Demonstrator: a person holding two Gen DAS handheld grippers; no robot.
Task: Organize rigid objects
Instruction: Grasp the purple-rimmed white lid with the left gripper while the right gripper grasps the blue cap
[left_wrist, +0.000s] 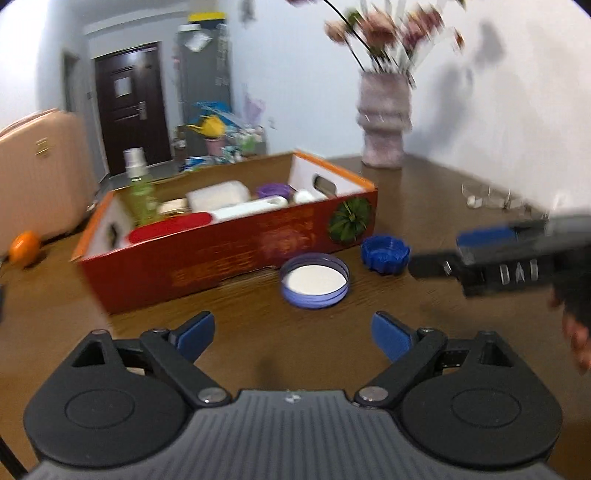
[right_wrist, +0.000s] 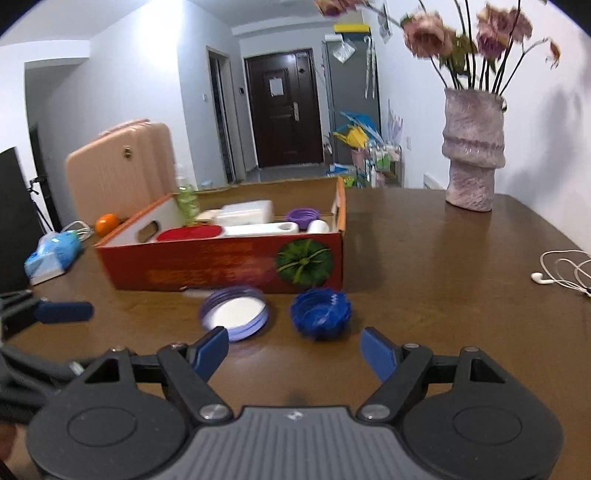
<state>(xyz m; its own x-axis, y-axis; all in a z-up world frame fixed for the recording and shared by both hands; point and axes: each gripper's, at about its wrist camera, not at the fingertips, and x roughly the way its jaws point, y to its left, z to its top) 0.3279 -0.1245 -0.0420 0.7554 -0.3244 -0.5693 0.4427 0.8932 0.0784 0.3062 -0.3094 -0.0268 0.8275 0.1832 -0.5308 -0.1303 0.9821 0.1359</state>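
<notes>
A red cardboard box (left_wrist: 207, 258) (right_wrist: 221, 264) stands on the brown table and holds a red lid, white containers, a purple cup and a green spray bottle (left_wrist: 139, 186). In front of it lie a purple lid (left_wrist: 314, 280) (right_wrist: 234, 313) with a white inside and a blue ridged cup (left_wrist: 385, 253) (right_wrist: 320, 312). My left gripper (left_wrist: 293, 334) is open and empty, just short of the purple lid. My right gripper (right_wrist: 293, 349) is open and empty, close in front of the blue cup. In the left wrist view the right gripper (left_wrist: 491, 251) shows beside the blue cup.
A pink vase with flowers (left_wrist: 384, 118) (right_wrist: 472, 147) stands at the table's far right. White earphones (right_wrist: 565, 273) lie at the right edge. An orange (right_wrist: 107, 223) and a blue tissue pack (right_wrist: 51, 258) lie left of the box. A pink suitcase (right_wrist: 122, 166) stands beyond the table.
</notes>
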